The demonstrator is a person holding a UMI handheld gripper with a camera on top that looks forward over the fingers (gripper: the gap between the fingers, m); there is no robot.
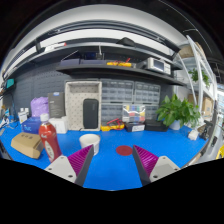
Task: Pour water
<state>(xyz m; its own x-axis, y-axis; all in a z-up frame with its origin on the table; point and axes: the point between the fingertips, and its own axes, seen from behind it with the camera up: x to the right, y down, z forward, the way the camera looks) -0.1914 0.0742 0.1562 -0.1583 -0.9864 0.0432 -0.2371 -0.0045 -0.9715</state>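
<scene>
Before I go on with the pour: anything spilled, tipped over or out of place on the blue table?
Nothing stands out. The blue table shows no puddle. The white cup stands upright beyond the open gripper, which holds nothing. The red bottle is upright at the left. A small dark red disc lies flat ahead.

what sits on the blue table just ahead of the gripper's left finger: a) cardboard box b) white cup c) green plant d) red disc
b) The white cup stands on the blue table just ahead of the left finger; the open gripper holds nothing.
</scene>
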